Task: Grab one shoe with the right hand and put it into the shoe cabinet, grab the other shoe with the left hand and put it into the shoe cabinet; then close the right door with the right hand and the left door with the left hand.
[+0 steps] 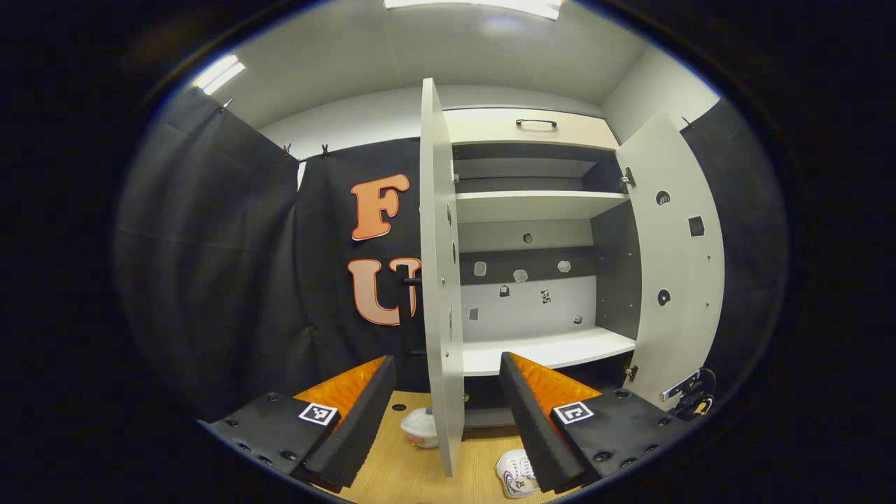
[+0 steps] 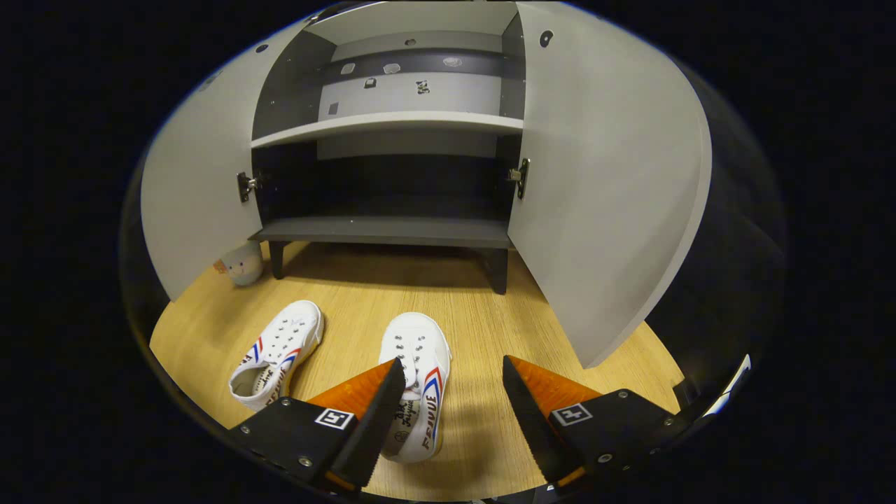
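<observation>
Small white snowman-like toy [image 2: 241, 263] on the wooden floor [image 2: 364, 287], lit ceiling panel [image 1: 476, 5] above

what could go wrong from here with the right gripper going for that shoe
The right gripper is open, but the nearer shoe lies off to one side, partly under one finger, so closing now might clip its edge rather than grasp it. The right door swings out close beside the approach and could be bumped when lifting toward the bottom shelf.
</observation>
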Demonstrator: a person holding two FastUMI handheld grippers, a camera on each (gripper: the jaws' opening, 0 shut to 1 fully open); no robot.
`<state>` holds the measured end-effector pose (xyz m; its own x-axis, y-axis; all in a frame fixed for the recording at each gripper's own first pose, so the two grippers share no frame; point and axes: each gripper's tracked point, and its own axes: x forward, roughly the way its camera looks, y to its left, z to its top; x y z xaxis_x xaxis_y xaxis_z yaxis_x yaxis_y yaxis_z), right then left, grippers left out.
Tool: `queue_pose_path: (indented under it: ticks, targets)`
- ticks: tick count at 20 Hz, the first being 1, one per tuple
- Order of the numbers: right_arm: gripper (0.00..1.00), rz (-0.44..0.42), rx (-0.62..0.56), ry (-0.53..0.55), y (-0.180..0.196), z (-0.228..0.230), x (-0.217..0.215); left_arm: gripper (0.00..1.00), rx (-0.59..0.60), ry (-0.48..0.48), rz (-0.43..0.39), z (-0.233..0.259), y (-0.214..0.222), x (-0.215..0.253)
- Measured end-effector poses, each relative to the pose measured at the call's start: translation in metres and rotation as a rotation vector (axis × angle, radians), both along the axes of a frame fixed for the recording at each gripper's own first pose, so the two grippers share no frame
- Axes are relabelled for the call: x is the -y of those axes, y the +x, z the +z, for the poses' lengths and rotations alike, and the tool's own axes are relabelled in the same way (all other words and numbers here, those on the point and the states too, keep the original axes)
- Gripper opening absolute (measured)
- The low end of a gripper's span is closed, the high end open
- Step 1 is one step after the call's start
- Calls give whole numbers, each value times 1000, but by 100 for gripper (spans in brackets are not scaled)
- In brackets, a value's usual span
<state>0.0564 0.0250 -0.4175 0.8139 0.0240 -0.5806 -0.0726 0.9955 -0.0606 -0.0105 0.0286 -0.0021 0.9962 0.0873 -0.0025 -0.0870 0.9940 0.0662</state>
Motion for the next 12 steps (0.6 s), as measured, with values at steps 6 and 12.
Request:
queue_pose_path:
  ticks: [6, 12]
  targets:
    - [73, -5, -128, 44, 1, -55, -2, 96, -16, 7, 19, -5, 1, -7]
    - [54, -26, -207, 142, 3, -77, -15, 99, -38, -2, 40, -13, 1, -14]
